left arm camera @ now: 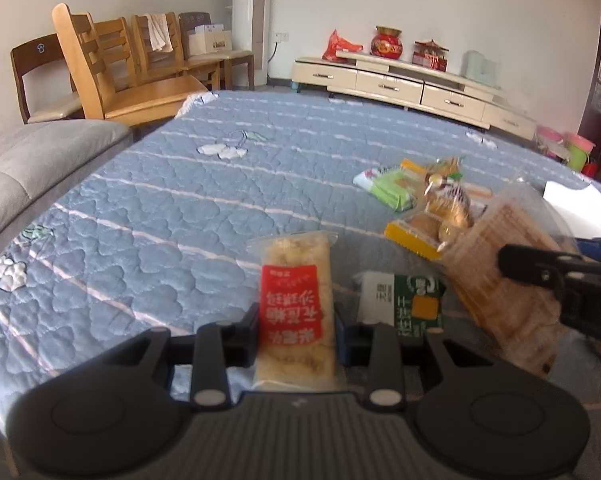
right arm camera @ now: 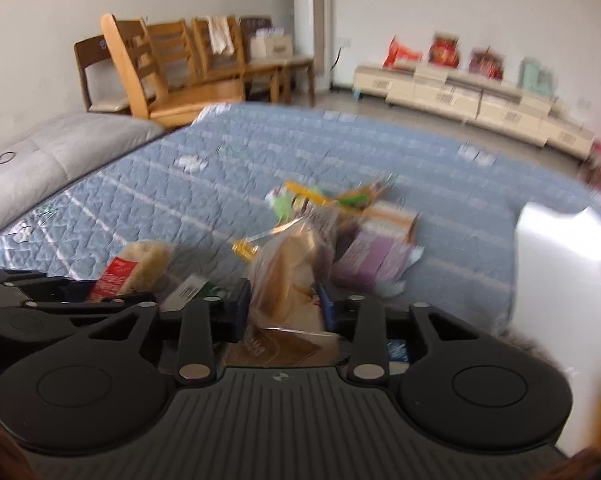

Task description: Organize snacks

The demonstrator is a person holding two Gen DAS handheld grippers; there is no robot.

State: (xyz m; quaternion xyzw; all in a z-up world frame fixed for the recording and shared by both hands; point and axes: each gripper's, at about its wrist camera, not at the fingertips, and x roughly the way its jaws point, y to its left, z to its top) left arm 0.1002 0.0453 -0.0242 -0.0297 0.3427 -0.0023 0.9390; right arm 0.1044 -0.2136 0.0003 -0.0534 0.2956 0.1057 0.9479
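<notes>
Left gripper point(left arm camera: 296, 334): clamped on a red-label snack bar point(left arm camera: 294, 308), held upright above the blue quilt point(left arm camera: 148, 216); both fingers press its sides.
Right gripper point(right arm camera: 285, 312): clamped on a clear bag of biscuits point(right arm camera: 288, 276), bag sticks up between the fingers; blurred.
Left view only: right gripper enters from the right edge point(left arm camera: 508, 260), gripping the same biscuit bag point(left arm camera: 508, 264), seen here as a long clear sleeve of orange-brown biscuits, tilted.
Left view only: green carton point(left arm camera: 416, 304) lying on the quilt just behind the snack bar, between bar and biscuit bag.
Left view only: green-and-white packet point(left arm camera: 388, 188) at the far side of the snack pile, sharp here.
Right view only: purple packet point(right arm camera: 374, 260) lying on the quilt, just right of the biscuit bag.
Right view only: left gripper at the lower left edge, snack bar poking out of it point(right arm camera: 132, 268).
Both views: white box point(left arm camera: 576, 204) at the right edge of the quilt.
Pile: yellow-edged packs of pastries point(left arm camera: 424, 232) heaped mid-right on the quilt, exact count cannot be told.
Count, grippers: two, each with one snack.
Count, wooden chairs point(left arm camera: 112, 76): at least four along the back wall, left.
Count, TV cabinet point(left arm camera: 400, 84): one, with one red jar point(left arm camera: 388, 42) on top.
</notes>
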